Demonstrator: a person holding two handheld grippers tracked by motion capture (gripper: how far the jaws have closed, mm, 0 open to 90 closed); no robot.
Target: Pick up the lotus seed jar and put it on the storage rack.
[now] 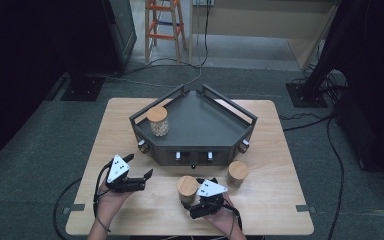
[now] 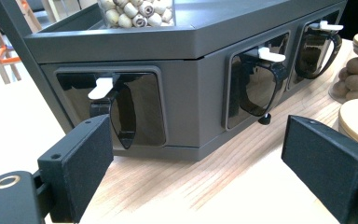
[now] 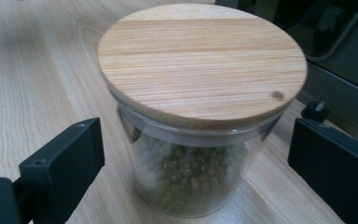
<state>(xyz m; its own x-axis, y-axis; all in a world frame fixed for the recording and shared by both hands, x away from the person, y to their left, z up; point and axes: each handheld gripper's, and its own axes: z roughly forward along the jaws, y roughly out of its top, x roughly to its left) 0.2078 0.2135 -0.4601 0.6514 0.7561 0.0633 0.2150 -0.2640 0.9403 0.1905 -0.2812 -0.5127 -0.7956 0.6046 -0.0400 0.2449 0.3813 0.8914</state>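
Observation:
A glass jar of green beans (image 3: 191, 186) with a flat wooden lid (image 3: 200, 60) stands on the wooden table between the jaws of my right gripper (image 3: 196, 140). The jaws are open, one on each side of the jar, with a gap to the glass. In the high view this jar (image 1: 185, 185) is near the table's front, with the right gripper (image 1: 192, 197) at its near right. My left gripper (image 1: 139, 167) hovers open and holds nothing, left of the jar. It faces the dark grey rack (image 2: 186, 74), and its jaws (image 2: 198, 144) frame the rack's front corner.
The rack (image 1: 200, 120) carries a jar of pale beads (image 1: 158, 121) on its top left. Black scoops with white levers (image 2: 116, 105) sit in its front windows. A second wooden-lidded jar (image 1: 238, 173) with brown balls (image 2: 354, 74) stands on the table to the right.

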